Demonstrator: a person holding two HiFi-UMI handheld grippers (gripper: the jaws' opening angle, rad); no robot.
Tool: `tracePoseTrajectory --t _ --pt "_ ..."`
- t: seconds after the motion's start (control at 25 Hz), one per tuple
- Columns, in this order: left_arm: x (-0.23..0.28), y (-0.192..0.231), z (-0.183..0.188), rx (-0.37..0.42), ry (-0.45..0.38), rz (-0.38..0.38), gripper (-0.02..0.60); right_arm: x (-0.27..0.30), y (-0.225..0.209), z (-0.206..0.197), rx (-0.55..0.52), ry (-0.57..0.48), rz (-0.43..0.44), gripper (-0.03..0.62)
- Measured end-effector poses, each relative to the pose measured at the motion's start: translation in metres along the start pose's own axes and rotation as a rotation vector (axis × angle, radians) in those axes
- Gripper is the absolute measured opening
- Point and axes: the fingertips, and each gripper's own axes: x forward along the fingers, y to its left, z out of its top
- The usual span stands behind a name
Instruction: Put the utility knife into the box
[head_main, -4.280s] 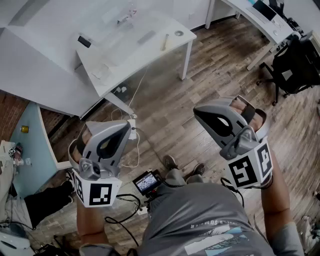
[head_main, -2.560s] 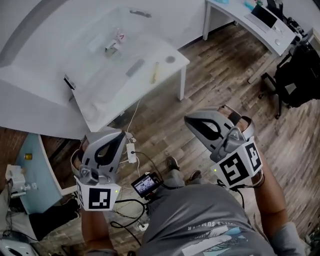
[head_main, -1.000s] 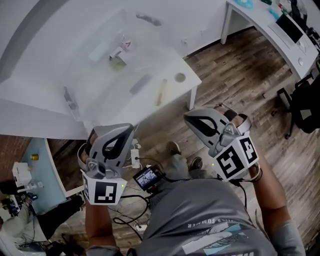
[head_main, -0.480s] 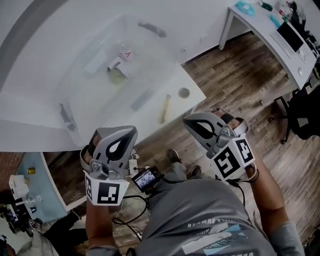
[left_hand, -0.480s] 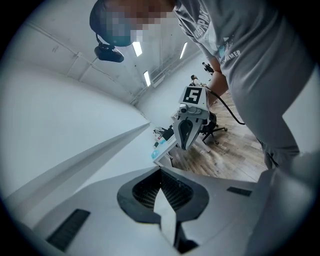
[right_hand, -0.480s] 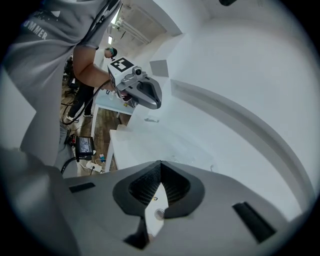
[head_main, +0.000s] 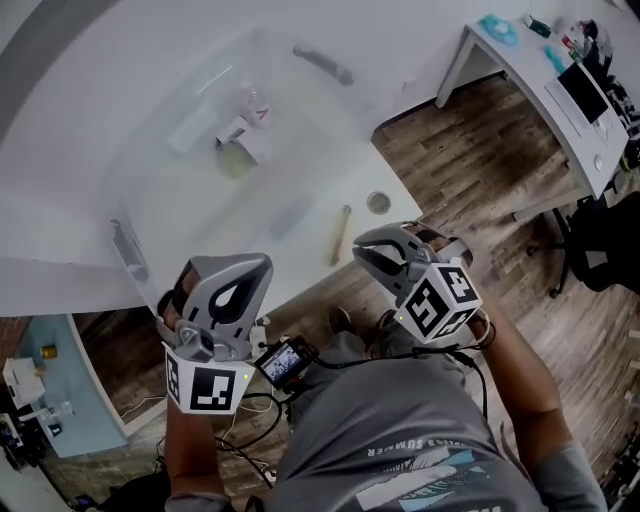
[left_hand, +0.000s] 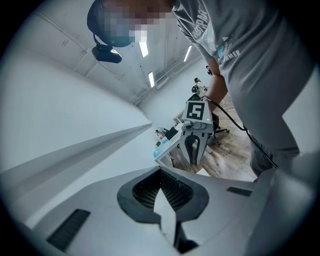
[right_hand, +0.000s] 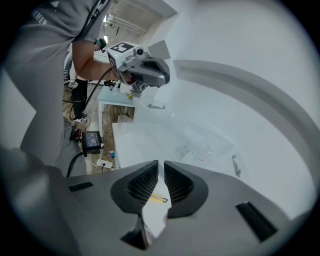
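A yellowish utility knife lies on the white table near its front edge; through the right gripper's jaw gap the same knife shows as a sliver. A clear plastic box with several small items inside stands further back on the table, and in the right gripper view the box is ahead. My right gripper hovers just right of the knife, its jaws opening by a narrow gap with nothing between them. My left gripper is at the table's front edge, shut and empty.
A small round disc lies on the table corner beside the knife. A second desk with a laptop stands at the upper right, an office chair beside it. A small screen hangs at the person's waist. Wood floor lies below.
The table and box have drawn closer and larger in view. Both grippers have come up to the table's front edge, the right one moving left, close beside the knife.
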Motion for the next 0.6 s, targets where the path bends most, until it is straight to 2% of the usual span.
tracePoseTrajectory --t 0.24,0.6 --pt "0.007 0.004 -0.018 -0.043 0.044 0.015 0.008 0.057 0.011 -0.049 -0.017 0.098 0.181 0.146" --pt "0.021 0.017 -0.030 -0.106 0.172 0.059 0.008 0.153 0.037 -0.142 -0.268 0.254 0.520 0.190"
